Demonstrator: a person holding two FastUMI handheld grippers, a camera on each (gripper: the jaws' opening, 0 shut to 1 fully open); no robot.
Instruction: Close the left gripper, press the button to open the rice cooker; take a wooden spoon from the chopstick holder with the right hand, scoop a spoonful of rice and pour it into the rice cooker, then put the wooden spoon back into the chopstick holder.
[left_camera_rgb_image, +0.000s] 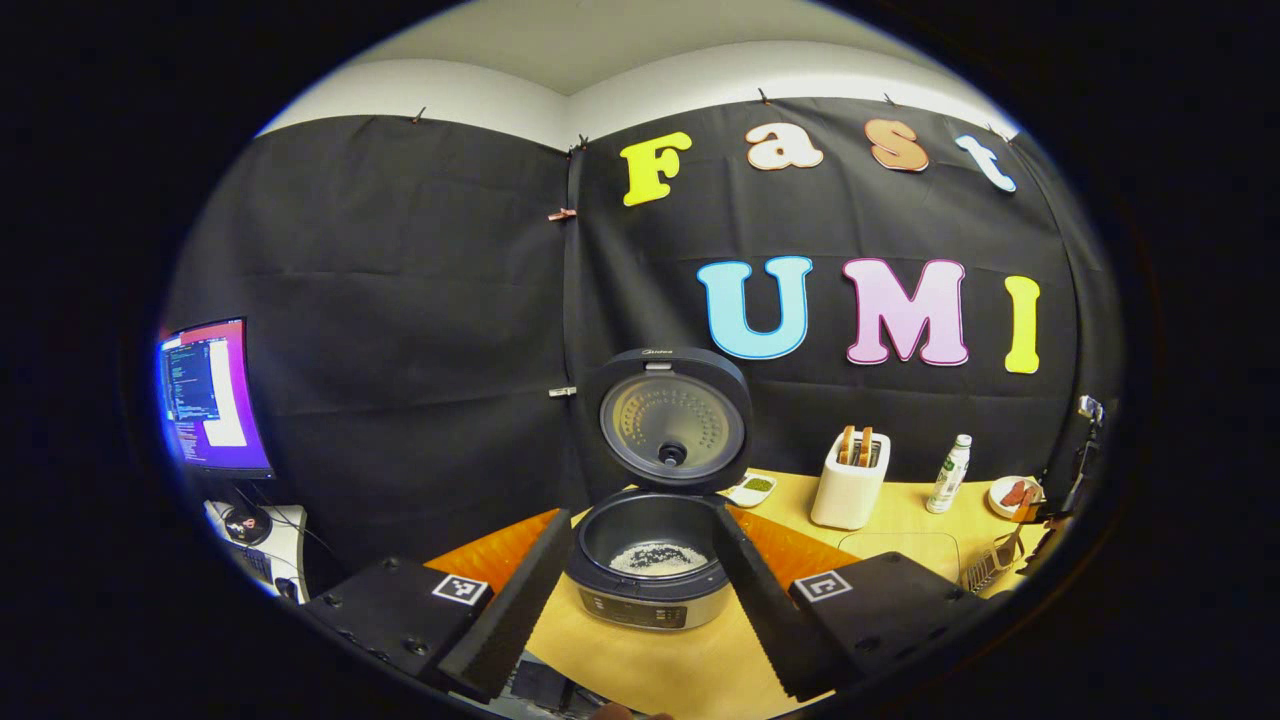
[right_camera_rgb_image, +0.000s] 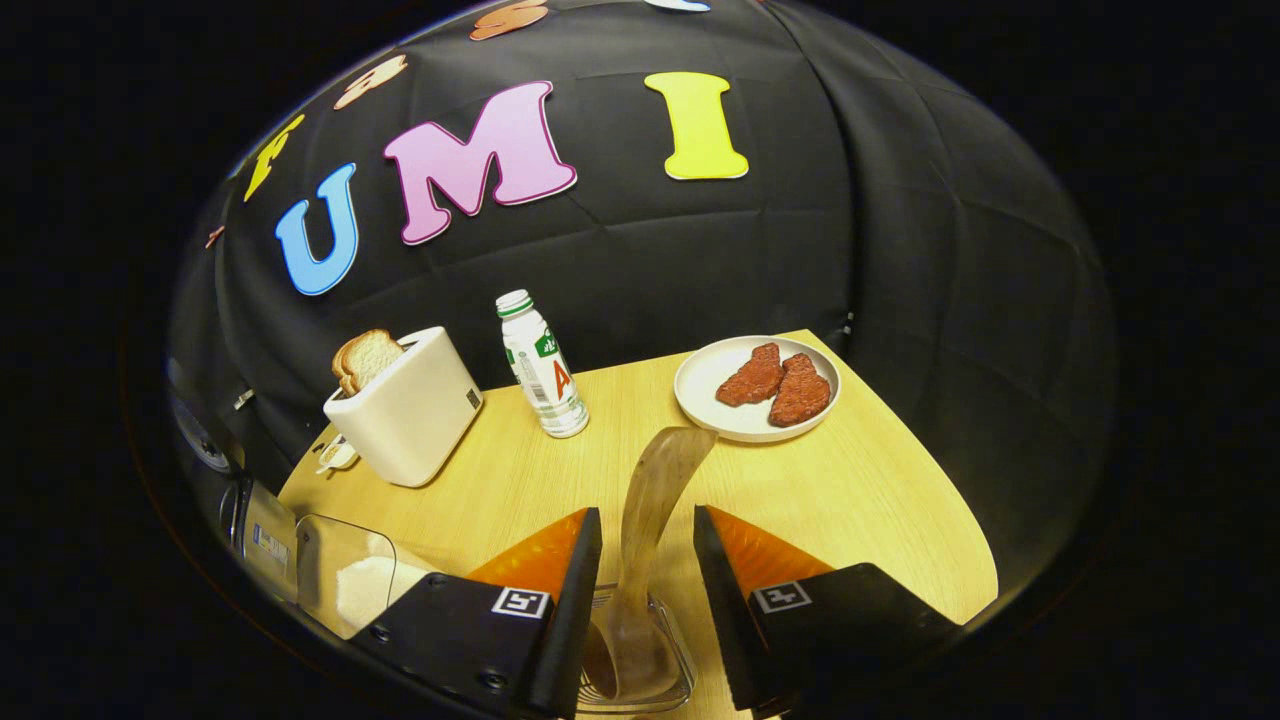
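The rice cooker (left_camera_rgb_image: 648, 590) stands with its lid (left_camera_rgb_image: 672, 420) swung up, and white rice lies in the bottom of its pot (left_camera_rgb_image: 656, 556). My left gripper (left_camera_rgb_image: 641, 512) is open, its fingers spread wide to either side of the cooker and short of it. In the right gripper view the wooden spoon (right_camera_rgb_image: 652, 490) stands upright in a clear chopstick holder (right_camera_rgb_image: 640, 665), handle end up. My right gripper (right_camera_rgb_image: 646, 512) is open around the handle, with a small gap on each side. A clear box of rice (right_camera_rgb_image: 352, 580) sits to the left.
On the wooden table (right_camera_rgb_image: 860, 490) stand a white toaster (right_camera_rgb_image: 405, 405) with bread, a small bottle (right_camera_rgb_image: 540, 365) and a plate (right_camera_rgb_image: 700, 395) with two red meat pieces. A small dish (left_camera_rgb_image: 752, 488) sits behind the cooker. A monitor (left_camera_rgb_image: 210, 395) glows at far left.
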